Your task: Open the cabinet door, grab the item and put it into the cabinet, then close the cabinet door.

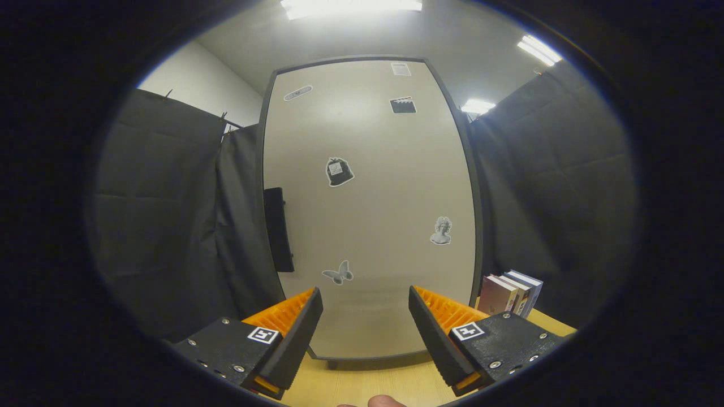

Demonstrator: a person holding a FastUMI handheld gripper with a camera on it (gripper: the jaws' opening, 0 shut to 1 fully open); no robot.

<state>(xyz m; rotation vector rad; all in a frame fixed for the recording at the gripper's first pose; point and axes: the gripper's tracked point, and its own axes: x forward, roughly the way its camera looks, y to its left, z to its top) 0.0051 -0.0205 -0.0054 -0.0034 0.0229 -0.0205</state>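
I face the closed cabinet door (367, 209) squarely, gripper (366, 308) fingers spread apart and empty; the handle (278, 229) at centre-left is probably my target; books (512, 294) wait lower right.

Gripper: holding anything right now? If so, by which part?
Nothing held. The gripper is open, fingers apart with only the shut cabinet door ahead of them. The books stand untouched beside the cabinet.

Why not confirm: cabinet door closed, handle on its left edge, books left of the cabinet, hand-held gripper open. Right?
One thing is wrong: the books stand right of the cabinet, not left, as the gripper view shows. The door is closed, the handle is on its left edge, and the hand-held gripper is open.
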